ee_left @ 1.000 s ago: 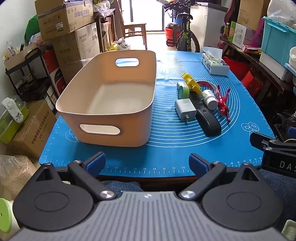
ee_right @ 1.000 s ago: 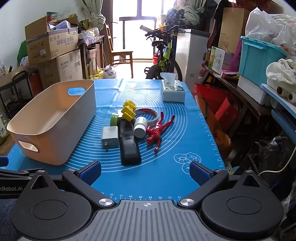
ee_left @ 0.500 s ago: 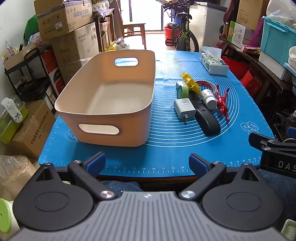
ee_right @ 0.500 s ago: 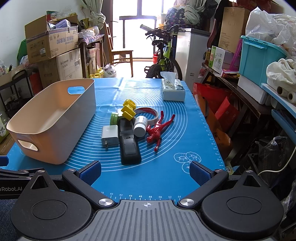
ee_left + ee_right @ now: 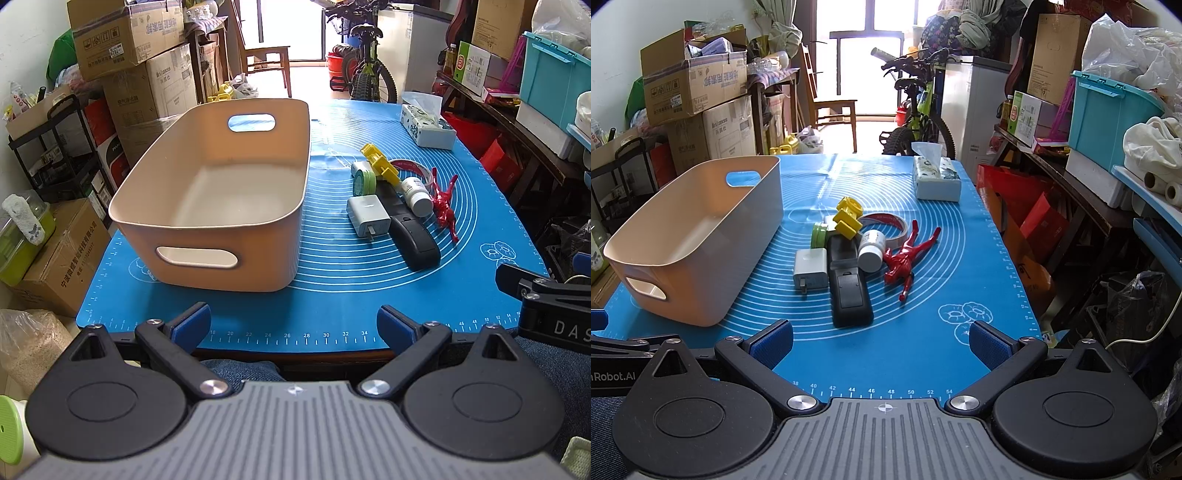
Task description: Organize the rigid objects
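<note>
Jaws apart; tissue box (image 5: 936, 178) beyond clutter, basket (image 5: 221, 192) left.

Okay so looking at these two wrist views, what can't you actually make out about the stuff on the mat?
- Black remote: far end hidden under the yellow toy in both views.
- White bottle: label too small to read.
- Red tape roll: partly covered by the bottle and toy.
- Beige bin: near inside wall hidden in both views.

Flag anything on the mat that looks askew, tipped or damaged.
Nothing looks damaged or spilled. The white pill bottle lies on its side, and the yellow toy part rests partly on the black remote. The beige bin is upright and empty.
</note>
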Motion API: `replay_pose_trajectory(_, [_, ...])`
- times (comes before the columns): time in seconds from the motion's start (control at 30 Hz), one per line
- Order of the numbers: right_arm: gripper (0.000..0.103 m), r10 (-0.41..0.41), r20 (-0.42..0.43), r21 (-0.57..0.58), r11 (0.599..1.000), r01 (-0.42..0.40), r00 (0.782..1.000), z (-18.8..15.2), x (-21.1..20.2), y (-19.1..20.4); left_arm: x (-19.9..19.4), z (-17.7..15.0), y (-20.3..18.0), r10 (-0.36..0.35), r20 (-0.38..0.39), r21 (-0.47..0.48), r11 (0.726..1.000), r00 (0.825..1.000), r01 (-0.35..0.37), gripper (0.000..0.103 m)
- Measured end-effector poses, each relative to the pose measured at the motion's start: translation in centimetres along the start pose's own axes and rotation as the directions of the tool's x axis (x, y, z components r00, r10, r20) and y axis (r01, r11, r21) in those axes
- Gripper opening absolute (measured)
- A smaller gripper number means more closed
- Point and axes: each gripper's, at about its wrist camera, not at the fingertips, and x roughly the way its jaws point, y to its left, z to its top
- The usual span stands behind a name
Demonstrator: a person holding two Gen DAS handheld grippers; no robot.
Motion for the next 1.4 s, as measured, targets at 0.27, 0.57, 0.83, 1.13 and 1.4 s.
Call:
replay_pose_trajectory(0.27, [0.100,0.000,-0.001,0.000,1.000,0.000,1.000,0.06,0.05,0.03,-0.02,-0.01,-0.05,0.000,-0.002,0.000,1.000,1.000,0.000,0.095])
replay_pose_trajectory(0.57, [0.100,-0.001,-0.003,0.000,1.000,0.001,1.000,0.05,0.13,-0.02,0.28,-0.33,-0.56,-0.002,-0.005,0.005,1.000,1.000,0.002,0.095])
replay_pose_trajectory(0.83, [0.100,-0.001,-0.004,0.000,1.000,0.001,1.000,0.02,0.15,-0.03,0.37,-0.35,-0.56,-0.004,-0.007,0.006,1.000,1.000,0.004,0.095])
replay_pose_trajectory(1.13, [0.100,-0.001,-0.005,-0.001,1.000,0.001,1.000,0.01,0.16,-0.02,0.44,-0.37,-0.52,-0.002,-0.007,0.007,1.000,1.000,0.002,0.095])
replay_pose_trajectory(1.4, [0.100,-0.001,-0.006,0.000,1.000,0.001,1.000,0.05,0.17,-0.02,0.46,-0.50,-0.34,0.000,-0.007,0.009,1.000,1.000,0.000,0.095])
